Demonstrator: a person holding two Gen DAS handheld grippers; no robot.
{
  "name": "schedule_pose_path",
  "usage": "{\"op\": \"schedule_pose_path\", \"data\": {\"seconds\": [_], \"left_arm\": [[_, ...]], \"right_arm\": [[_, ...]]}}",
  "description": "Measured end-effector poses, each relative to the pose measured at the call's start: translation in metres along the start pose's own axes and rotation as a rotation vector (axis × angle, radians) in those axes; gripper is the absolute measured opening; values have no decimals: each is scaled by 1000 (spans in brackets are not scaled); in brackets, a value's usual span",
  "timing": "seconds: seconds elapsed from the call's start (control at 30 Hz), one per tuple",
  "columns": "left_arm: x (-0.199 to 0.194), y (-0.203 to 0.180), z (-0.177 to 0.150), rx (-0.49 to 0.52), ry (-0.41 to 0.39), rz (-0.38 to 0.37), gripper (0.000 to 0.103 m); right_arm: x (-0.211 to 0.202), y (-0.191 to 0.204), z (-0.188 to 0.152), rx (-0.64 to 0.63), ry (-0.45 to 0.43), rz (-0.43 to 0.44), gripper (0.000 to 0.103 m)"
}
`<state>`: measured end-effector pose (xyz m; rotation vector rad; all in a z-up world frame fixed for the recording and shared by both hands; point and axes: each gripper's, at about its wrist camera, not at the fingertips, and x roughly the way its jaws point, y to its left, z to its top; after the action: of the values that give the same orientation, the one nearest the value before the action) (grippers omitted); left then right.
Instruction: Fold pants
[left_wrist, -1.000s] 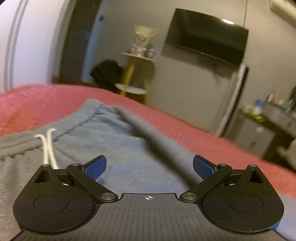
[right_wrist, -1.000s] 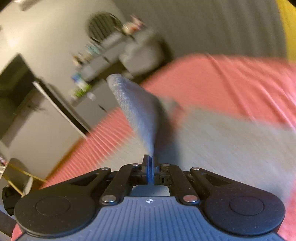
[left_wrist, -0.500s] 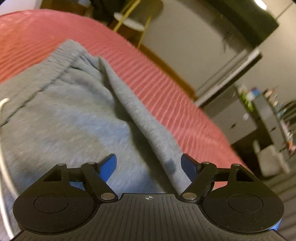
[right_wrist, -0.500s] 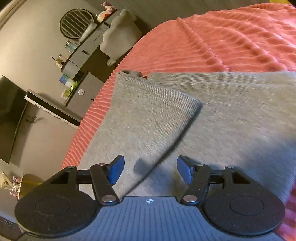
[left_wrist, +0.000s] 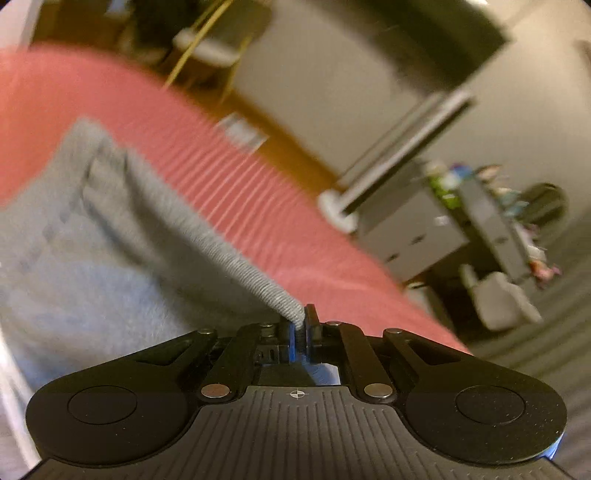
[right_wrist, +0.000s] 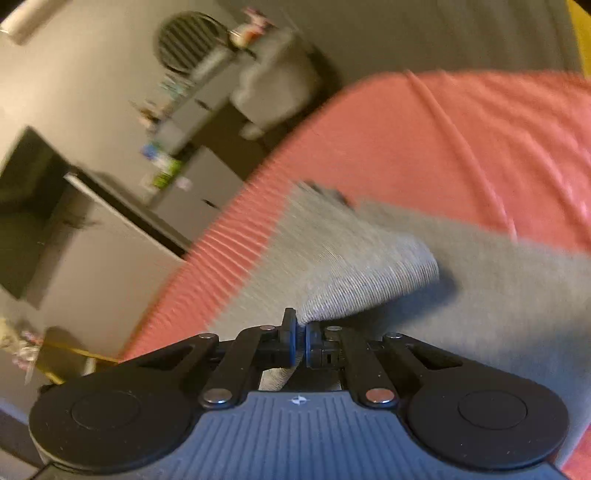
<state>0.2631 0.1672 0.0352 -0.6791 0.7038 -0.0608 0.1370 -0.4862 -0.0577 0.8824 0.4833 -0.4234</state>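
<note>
Grey sweatpants (left_wrist: 103, 236) lie on a red ribbed bedspread (left_wrist: 258, 206). In the left wrist view my left gripper (left_wrist: 302, 325) is shut on a raised fold along the pants' edge, and the cloth runs up from the bed into the pads. In the right wrist view my right gripper (right_wrist: 300, 332) is shut on the near edge of a folded-over flap of the grey pants (right_wrist: 351, 266), which lifts off the layer beneath. The drawstring end of the pants is out of view.
The red bedspread (right_wrist: 424, 147) ends at a rounded edge beyond the pants. Past it stand a grey cabinet (left_wrist: 413, 229) with small items on top, a wall-mounted television (right_wrist: 22, 199), a yellow-legged stool (left_wrist: 207, 48) and a grey armchair (right_wrist: 273, 85).
Both grippers stood open over the pants half a second ago and have closed on cloth. The left one has swung toward the pants' edge and lifted. The right one had released its earlier pinch before regripping.
</note>
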Motion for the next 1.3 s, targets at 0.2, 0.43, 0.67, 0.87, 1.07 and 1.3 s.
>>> {"op": "schedule_pose_path", "data": {"seconds": [0.2,0.43,0.67,0.87,1.07,1.3], "left_arm": [[-128,15,-66,76,-15,-48,7],[-109,87,-151,-27,187,263,19],[-115,120,-129,-163,35,324,77],[-90,134,-105,-200,88,349,25],[-117,121,-93,-114,34,334,12],[-111,140,-109,-115,141,543,32]], "right_arm": [[-90,-5,31,-49,-87,109,4],[-106,-81,-11,-62,78,-55,5],[-80,-112,-44,13,129,-124,21],[-69,-101,-45,19,114,-129,5],[-96,-70,-38,-124,4,-146,4],[-96,-69,-44,-266,-22,-259,7]]}}
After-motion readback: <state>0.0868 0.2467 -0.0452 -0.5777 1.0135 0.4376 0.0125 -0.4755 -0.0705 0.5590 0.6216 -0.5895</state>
